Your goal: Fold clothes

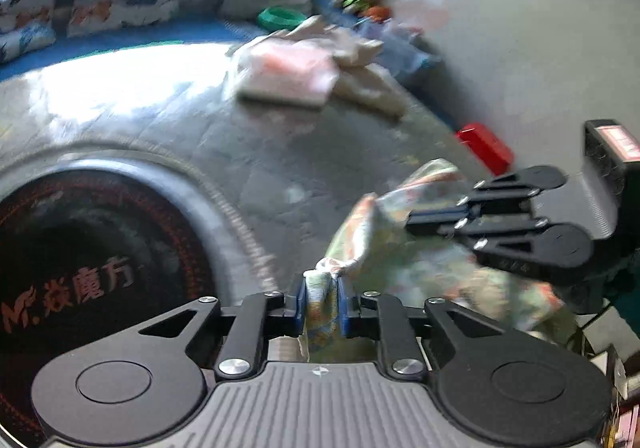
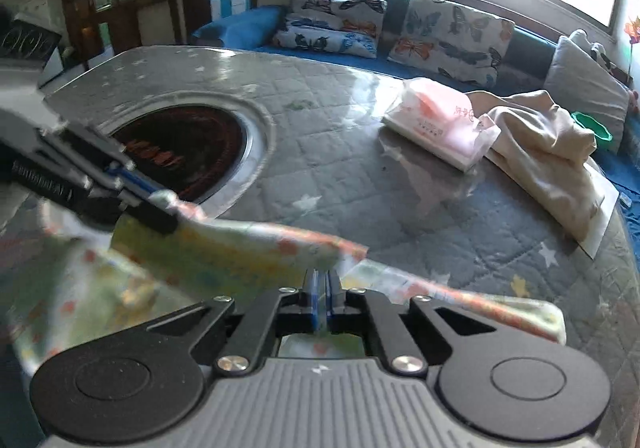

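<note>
Over quilted table (image 2: 400, 183) | floral garment (image 2: 240, 252) crumpled, taut | left claw (image 1: 322, 298), right claw (image 2: 320, 298) clamped on it

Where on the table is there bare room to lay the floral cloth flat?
Free: the quilted table cover between the round burner and the tissue pack, and the near strip ahead of it. Crowded: the far right, with the pack and the beige garment.

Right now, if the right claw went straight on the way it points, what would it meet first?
Probably the table. The right claw, shut on the flowered cloth, points down at the quilted cover; nothing else shows ahead. The tissue pack lies farther right. Depth is unclear.
</note>
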Demonstrator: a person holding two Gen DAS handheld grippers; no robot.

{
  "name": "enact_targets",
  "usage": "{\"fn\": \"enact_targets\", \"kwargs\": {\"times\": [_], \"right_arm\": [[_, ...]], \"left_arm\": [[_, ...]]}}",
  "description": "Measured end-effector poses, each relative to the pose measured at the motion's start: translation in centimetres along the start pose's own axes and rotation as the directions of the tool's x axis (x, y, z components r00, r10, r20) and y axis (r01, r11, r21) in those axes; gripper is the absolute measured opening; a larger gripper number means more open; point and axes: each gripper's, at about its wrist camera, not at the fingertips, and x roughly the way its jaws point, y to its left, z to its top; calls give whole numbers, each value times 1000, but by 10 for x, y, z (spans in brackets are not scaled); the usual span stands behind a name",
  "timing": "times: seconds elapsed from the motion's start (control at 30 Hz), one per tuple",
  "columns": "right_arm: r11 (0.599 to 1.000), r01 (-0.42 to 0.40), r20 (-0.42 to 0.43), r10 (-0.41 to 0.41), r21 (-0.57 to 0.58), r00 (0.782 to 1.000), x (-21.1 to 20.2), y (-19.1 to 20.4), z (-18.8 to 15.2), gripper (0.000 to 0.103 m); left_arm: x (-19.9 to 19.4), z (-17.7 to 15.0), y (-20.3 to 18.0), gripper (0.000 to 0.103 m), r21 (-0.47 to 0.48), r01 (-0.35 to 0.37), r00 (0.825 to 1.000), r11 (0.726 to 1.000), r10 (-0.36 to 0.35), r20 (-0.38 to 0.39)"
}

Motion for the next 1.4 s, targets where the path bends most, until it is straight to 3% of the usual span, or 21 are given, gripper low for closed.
{"fn": "enact_targets", "kwargs": {"times": [0.13, 0.3, 0.43, 0.53, 0.63, 0.73, 0.77, 0.87, 1.0, 1.13, 1.27, 1.4], "right_arm": [[998, 52, 21, -52, 20, 998, -17, -6, -3, 15], [988, 130, 87, -137, 81, 987, -33, -21, 10, 33], [993, 85, 92, -93, 87, 991, -34, -20, 15, 39], [996, 79, 42, -81, 48, 996, -25, -9, 6, 40], [994, 94, 2, -95, 46, 996, -22, -3, -13, 40], [992, 100, -17, -99, 81, 995, -27, -3, -32, 41], [991, 105, -21, -103, 87, 994, -29, -3, -38, 41], [986, 126, -26, -124, 104, 992, -37, 0, -52, 41], [979, 133, -34, -129, 153, 991, -44, -5, -65, 41], [974, 121, -36, -116, 193, 993, -49, -10, -70, 42], [968, 115, -6, -116, 223, 993, -59, -20, -63, 43], [948, 161, 23, -174, 274, 985, -64, -45, -47, 44]], "left_arm": [[-16, -11, -41, 15, 137, 62, 997, 989, -68, 42], [-15, -40, -96, 15, 325, 141, 988, 935, -152, 7], [-2, -62, -120, 13, 411, 207, 978, 888, -198, -65], [8, -75, -129, 13, 431, 225, 974, 874, -194, -115], [8, -81, -131, 14, 443, 204, 979, 873, -173, -111], [-5, -73, -129, 18, 433, 169, 985, 885, -162, -54], [-10, -70, -128, 22, 434, 148, 988, 888, -151, -27], [-21, -66, -131, 50, 439, 74, 992, 895, -109, 55], [-16, -55, -131, 54, 405, 14, 993, 914, -60, 101], [4, -46, -126, 55, 350, 2, 998, 937, -22, 53], [18, -45, -121, 52, 313, 23, 999, 950, -30, 18], [18, -49, -125, 28, 325, 41, 999, 945, -48, 16]]}}
